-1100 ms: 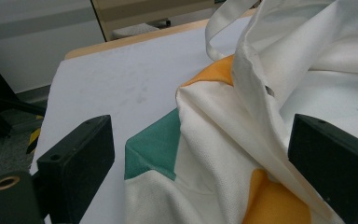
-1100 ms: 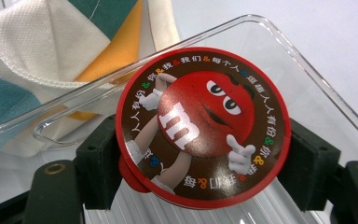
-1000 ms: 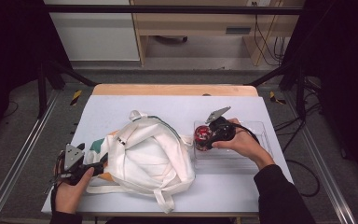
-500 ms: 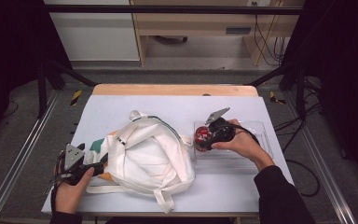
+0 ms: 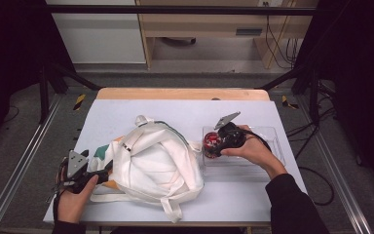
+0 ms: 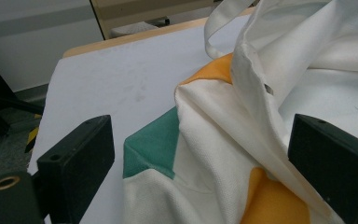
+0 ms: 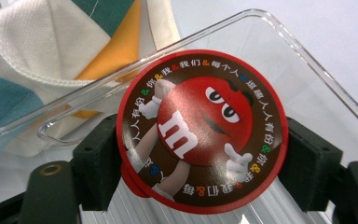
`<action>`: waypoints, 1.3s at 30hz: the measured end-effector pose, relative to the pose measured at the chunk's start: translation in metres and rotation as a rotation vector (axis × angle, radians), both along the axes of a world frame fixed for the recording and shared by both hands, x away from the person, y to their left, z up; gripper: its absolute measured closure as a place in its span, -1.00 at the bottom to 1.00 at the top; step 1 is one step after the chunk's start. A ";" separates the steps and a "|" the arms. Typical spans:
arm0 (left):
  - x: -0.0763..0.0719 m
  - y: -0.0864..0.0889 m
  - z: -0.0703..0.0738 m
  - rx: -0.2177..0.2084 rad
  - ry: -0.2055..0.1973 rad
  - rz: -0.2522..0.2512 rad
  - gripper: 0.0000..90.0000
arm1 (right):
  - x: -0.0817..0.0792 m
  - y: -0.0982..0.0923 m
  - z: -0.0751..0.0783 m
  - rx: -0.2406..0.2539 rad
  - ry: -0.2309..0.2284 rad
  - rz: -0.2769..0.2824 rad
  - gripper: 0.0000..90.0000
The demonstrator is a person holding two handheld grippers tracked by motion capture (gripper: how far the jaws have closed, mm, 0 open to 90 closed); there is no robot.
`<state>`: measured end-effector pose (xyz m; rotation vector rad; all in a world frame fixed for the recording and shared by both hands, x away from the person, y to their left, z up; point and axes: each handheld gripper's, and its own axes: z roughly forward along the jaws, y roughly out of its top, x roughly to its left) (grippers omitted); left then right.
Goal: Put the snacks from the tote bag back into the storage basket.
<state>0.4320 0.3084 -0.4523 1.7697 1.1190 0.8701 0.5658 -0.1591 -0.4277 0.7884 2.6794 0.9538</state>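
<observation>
Two grippers engaged: right gripper (image 5: 213,144) fingers clamped on candy tub (image 7: 201,130) over clear tray (image 5: 268,161); left gripper (image 5: 93,171) fingers apart astride bag (image 5: 156,165). Recommend lifting tub straight.

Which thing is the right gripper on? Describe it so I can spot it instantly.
Start at the clear plastic tray right of the white bag. At its left end the right gripper clasps a round tub, whose red lid has a cartoon candy character.

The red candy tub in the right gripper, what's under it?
The clear plastic tray lies beneath the red candy tub; the tub's lid hides its base, so contact cannot be seen.
</observation>
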 end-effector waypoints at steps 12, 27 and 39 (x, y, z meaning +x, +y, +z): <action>0.000 0.000 0.000 -0.001 0.003 -0.002 -0.85 | -0.004 0.000 0.003 0.007 0.001 -0.003 -0.68; 0.000 -0.001 0.000 0.004 -0.001 0.001 -0.85 | -0.029 -0.013 0.037 0.054 -0.064 -0.070 -0.80; -0.001 -0.001 0.000 0.003 -0.004 0.006 -0.85 | -0.053 -0.008 0.062 0.127 -0.127 -0.160 -0.84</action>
